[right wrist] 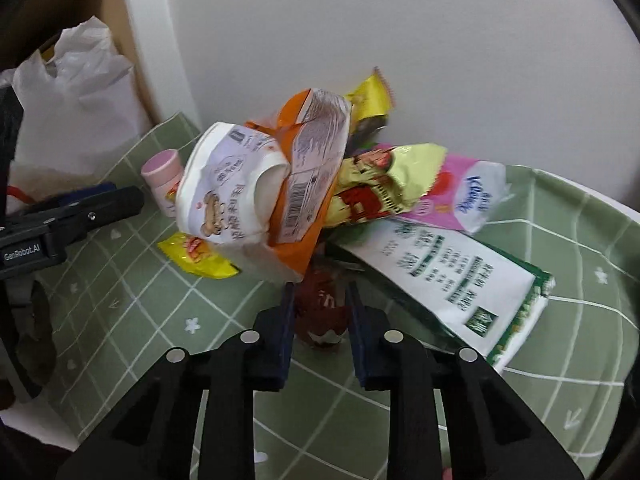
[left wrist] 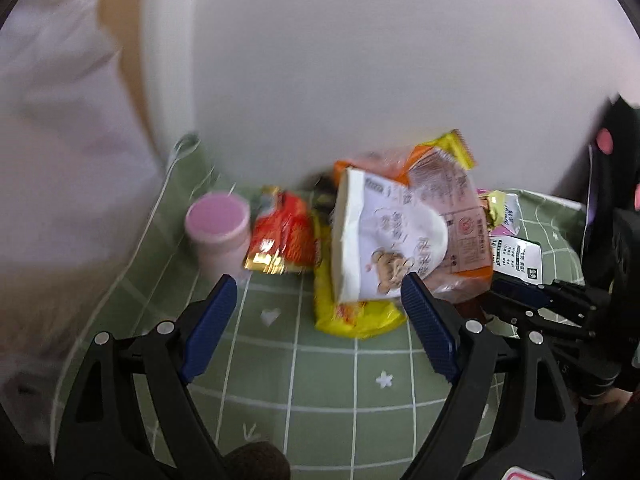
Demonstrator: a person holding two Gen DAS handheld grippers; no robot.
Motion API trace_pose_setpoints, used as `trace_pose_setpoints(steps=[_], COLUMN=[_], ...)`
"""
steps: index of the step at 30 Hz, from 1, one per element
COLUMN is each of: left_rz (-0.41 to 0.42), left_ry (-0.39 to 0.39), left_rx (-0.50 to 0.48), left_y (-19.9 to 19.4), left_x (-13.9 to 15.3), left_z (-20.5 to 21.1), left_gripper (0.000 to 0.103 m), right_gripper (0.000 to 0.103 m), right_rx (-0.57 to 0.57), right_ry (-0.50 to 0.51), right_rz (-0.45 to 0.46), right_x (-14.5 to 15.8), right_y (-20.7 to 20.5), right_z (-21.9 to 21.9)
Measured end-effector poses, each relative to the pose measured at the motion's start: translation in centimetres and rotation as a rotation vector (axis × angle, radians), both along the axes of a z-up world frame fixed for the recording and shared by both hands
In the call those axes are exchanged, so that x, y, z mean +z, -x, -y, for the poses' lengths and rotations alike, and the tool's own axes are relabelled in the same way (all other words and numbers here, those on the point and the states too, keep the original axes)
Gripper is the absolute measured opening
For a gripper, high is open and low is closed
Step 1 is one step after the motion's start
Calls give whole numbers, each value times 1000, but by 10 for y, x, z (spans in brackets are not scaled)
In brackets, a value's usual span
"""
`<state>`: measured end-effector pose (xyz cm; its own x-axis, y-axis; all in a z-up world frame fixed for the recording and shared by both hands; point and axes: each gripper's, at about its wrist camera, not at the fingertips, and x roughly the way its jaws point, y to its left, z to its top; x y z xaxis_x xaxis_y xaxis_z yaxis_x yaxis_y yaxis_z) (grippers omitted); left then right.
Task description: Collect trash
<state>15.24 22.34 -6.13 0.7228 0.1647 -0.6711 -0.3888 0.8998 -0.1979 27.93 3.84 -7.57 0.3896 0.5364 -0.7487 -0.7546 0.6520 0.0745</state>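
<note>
At the far left, off the table edge, a white plastic bag [right wrist: 76, 92] stands crumpled. My left gripper [left wrist: 316, 316] hovers over the green checked tablecloth [left wrist: 280, 380], its blue pads [left wrist: 210, 328] spread wide apart with nothing between them. Ahead of it, near the wall, a pink lidded jar [left wrist: 218, 232] stands upright. Just beside the jar lies a red snack wrapper [left wrist: 286, 236], then a yellow wrapper [left wrist: 352, 316] flat on the cloth. A white paper cup [left wrist: 380, 236] lies on its side over the yellow one, leaning against an orange bag [right wrist: 308, 184]. Further right, a yellow-green wrapper [right wrist: 392, 176] rests against a pink tissue pack [right wrist: 464, 200], and a white and green packet [right wrist: 452, 280] lies flat below them. My right gripper [right wrist: 320, 312] sits low at the front of this heap, jaws drawn close and clamped on a small brown wrapper [right wrist: 322, 312] that stands on the cloth beneath the orange bag.
</note>
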Motion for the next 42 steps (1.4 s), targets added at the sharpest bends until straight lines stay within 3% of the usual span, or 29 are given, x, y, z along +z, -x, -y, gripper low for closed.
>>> trace_pose_setpoints(steps=[2, 4, 12, 14, 16, 20, 24, 30, 35, 42], left_rz=[-8, -11, -41, -55, -82, -97, -112, -23, 75, 147], left_ry=[56, 51, 73, 72, 97, 159, 199, 125, 78, 37], left_rx=[15, 14, -64, -89, -113, -84, -95, -120, -157, -210], left_y=[6, 9, -3, -12, -23, -35, -39, -19, 2, -1], left_x=[-6, -12, -26, -33, -40, -51, -50, -12, 29, 75], left_z=[-8, -4, 0, 2, 2, -8, -10, 9, 21, 33], left_gripper=[80, 80, 80, 74, 58, 48, 18, 8, 8, 8], right_gripper=[19, 18, 18, 18, 18, 18, 18, 18, 18, 18], right_rx=[22, 18, -183, -206, -226, -252, -289, -354, -374, -382], right_ry=[23, 27, -2, -2, 8, 13, 18, -35, -83, -108], right_rz=[32, 48, 27, 34, 48, 78, 98, 97, 99, 145], right_x=[6, 12, 28, 31, 33, 38, 45, 56, 63, 76], right_y=[7, 11, 1, 4, 9, 18, 22, 18, 15, 17], right_z=[1, 10, 73, 84, 90, 94, 105, 121, 119, 118])
